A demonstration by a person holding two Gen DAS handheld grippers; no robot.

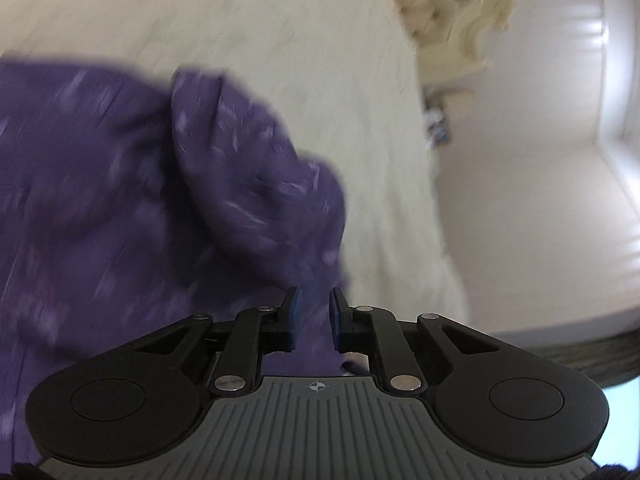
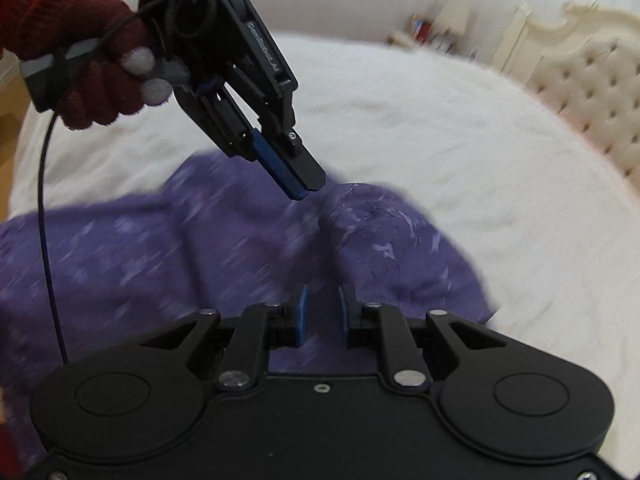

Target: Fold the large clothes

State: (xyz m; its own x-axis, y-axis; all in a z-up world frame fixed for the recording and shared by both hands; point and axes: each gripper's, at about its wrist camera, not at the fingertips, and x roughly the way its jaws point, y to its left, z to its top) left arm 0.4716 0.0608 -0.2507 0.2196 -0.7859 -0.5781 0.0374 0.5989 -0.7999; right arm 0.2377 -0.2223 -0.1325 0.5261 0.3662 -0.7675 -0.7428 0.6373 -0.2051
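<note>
A large purple garment with pale flecks (image 1: 120, 200) lies bunched on a white bed (image 1: 280, 40). In the left wrist view my left gripper (image 1: 314, 296) has its blue pads a narrow gap apart, with purple cloth filling that gap. The right wrist view shows the same left gripper (image 2: 306, 192), held by a hand in a dark red glove (image 2: 92, 80), pinched shut at a raised edge of the purple garment (image 2: 380, 236). My right gripper (image 2: 323, 292) is low over the garment, its pads close together with cloth between them. Both views are blurred.
A cream tufted headboard (image 2: 592, 92) stands at the bed's far right (image 2: 440, 120). Pale floor (image 1: 540, 220) runs along the right of the bed. Small items (image 2: 432, 28) sit by the far wall. A black cable (image 2: 44, 220) hangs from the left gripper.
</note>
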